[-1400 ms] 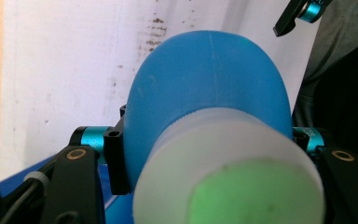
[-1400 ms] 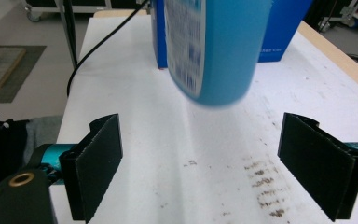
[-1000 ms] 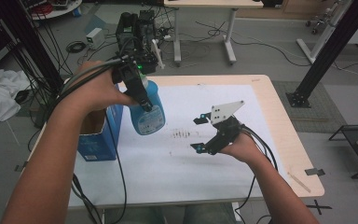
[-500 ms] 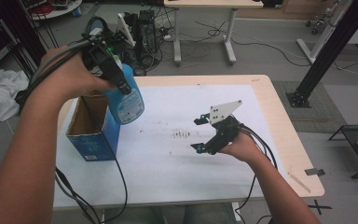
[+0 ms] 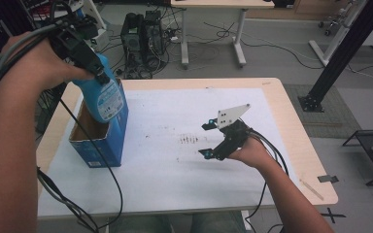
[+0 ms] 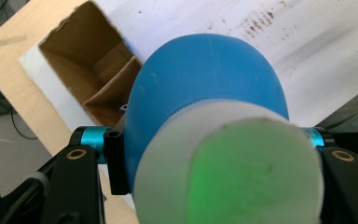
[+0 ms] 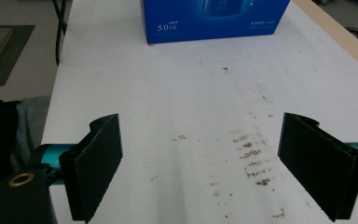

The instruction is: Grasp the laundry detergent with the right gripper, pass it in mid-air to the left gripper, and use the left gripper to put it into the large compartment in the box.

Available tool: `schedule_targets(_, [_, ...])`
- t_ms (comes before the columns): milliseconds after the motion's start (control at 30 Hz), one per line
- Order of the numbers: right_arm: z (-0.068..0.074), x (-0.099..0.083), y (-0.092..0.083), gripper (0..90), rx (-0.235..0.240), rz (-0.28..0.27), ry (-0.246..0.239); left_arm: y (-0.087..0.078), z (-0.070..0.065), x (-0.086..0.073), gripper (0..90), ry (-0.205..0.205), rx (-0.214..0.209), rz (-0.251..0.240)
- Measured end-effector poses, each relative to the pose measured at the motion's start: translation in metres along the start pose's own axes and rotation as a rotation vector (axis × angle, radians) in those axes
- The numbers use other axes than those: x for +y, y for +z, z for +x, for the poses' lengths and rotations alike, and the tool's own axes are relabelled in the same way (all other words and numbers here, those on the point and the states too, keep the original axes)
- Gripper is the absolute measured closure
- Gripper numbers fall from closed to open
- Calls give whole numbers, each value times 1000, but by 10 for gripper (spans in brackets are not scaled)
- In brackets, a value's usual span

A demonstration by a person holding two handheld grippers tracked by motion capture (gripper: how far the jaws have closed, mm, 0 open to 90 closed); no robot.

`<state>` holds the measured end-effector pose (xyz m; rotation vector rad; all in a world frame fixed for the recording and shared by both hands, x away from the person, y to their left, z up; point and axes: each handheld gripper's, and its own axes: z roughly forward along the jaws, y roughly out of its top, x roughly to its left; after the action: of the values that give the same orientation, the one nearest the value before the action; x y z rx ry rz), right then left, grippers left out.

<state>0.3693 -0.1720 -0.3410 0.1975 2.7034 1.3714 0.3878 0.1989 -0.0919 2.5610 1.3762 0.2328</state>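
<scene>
high view: left gripper (image 5: 99, 77), clamping the blue bottle (image 5: 104, 99), has moved over the box (image 5: 99, 145); right gripper (image 5: 209, 138) stays wide.

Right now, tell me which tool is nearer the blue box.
Left. The left tool holds the blue bottle over the blue box; the right tool sits apart, mid-table.

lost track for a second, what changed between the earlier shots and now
The left gripper, shut on the blue bottle, carried it left to above the open box. The right gripper stayed open over the white sheet; the box stayed put.
</scene>
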Motion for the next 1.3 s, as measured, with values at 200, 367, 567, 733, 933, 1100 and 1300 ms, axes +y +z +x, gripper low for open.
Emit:
schedule_targets(200, [-3,-1,2,129,-4,-6,-11,2,20,-5,382,-55,7,22])
schedule_targets(367, [-4,-1,4,129,-13,-2,-8,11,36,-8,383,-108,18,42])
schedule_targets(567, [-4,-2,5,129,-16,0,-2,25,47,-10,382,-108,10,75])
schedule_targets(733, [-4,-2,5,129,-18,8,6,47,54,-13,382,-108,-13,89])
schedule_targets(933, [-4,-2,6,129,-18,11,-8,79,57,-16,382,-87,-30,112])
schedule_targets(1100, [-3,-1,5,129,-16,24,-7,102,65,-20,382,-6,-50,175])
schedule_targets(1300, [-4,-1,5,129,-20,21,-10,126,67,-25,382,26,-53,176])
